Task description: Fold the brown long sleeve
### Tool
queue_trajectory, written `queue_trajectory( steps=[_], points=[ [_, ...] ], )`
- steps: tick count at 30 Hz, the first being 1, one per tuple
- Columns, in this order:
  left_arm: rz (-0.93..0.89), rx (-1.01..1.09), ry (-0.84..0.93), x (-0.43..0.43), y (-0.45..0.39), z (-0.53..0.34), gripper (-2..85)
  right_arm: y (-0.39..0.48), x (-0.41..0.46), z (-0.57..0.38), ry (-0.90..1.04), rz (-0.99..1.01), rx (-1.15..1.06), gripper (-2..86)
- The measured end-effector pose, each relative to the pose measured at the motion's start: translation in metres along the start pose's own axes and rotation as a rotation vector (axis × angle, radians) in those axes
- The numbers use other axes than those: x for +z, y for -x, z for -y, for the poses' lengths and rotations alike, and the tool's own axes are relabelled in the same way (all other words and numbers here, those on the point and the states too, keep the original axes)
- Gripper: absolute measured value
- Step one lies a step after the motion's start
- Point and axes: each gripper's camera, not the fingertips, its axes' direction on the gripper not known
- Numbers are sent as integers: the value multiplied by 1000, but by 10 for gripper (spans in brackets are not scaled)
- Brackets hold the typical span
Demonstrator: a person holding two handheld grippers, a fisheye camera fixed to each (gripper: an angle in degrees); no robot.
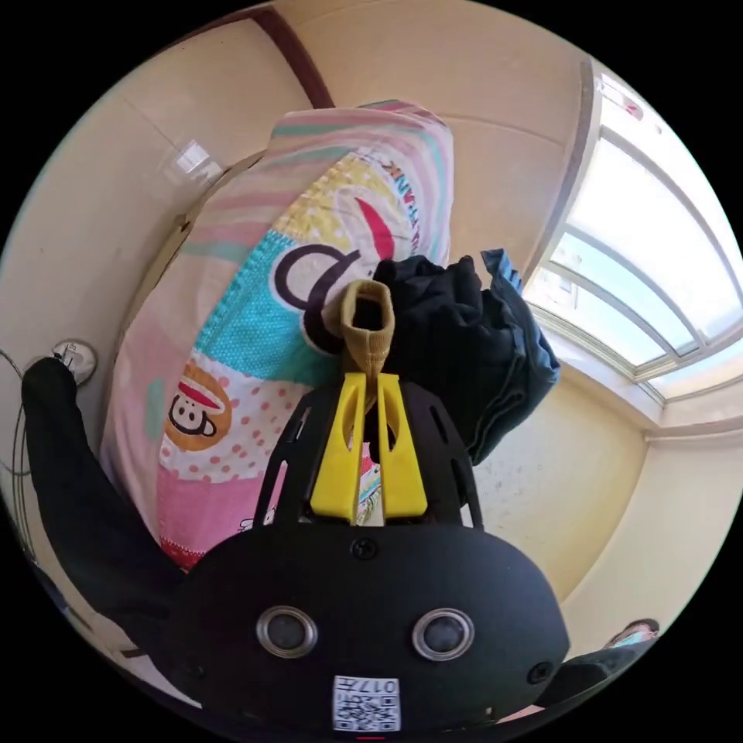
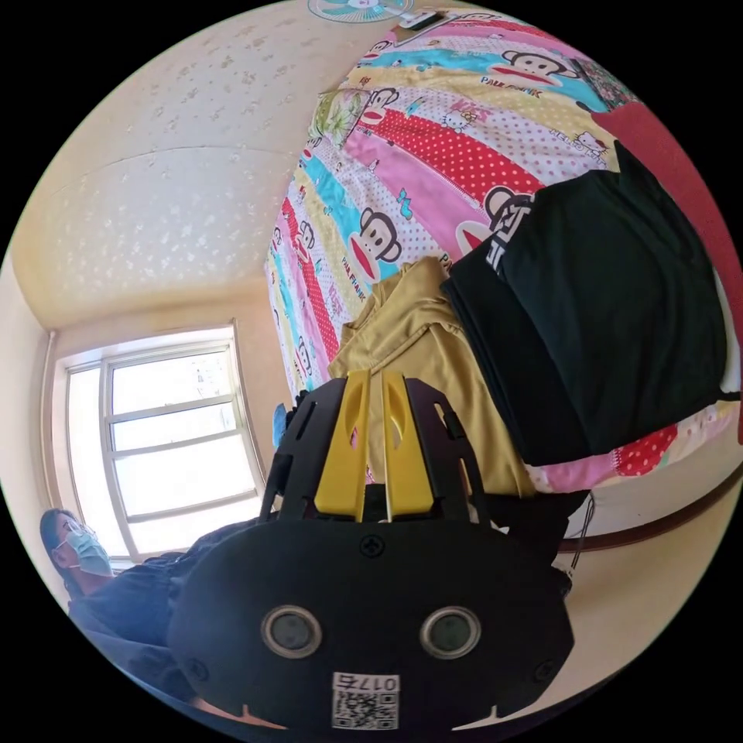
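Mustard-brown ribbed knit, the cuff point(image 1: 367, 325) of the long-sleeve top point(image 2: 422, 364), is pinched by the left gripper point(image 1: 370, 381) while the right gripper point(image 2: 375, 377) is clamped on the body, so both should be drawn apart evenly until the cloth lies flat on the striped cartoon-print bedsheet point(image 2: 433, 147).

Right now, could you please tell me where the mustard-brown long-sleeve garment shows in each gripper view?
Left gripper view: the mustard-brown long-sleeve garment shows as a ribbed cuff at centre, pinched above the left gripper.
Right gripper view: its body lies at centre, beyond the right gripper, beside a black garment.
Shared landmark: the colourful cartoon-print bedsheet.
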Motion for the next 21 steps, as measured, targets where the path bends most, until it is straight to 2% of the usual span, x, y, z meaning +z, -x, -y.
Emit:
queue_trajectory(
  steps=[2,4,6,11,13,16,21],
  points=[
    [57,95,81,-5,-23,-19,26,-10,-6,-3,-6,31,7,26],
    [159,228,251,1,-55,-60,26,-20,-10,-4,-5,65,11,27],
    [181,354,342,9,-80,-97,27,-31,-13,-2,2,109,15,27],
    [116,716,353,44,-155,-189,25,-41,-18,5,22,201,-14,28],
    [95,940,407,84,-191,-241,27,-42,-22,8,32,231,-26,29],
    [68,1148,523,142,-217,-321,28,-40,-33,13,42,263,-51,28],
    [109,1353,833,248,-182,-469,33,-45,-59,19,38,300,-26,28]
  ],
)
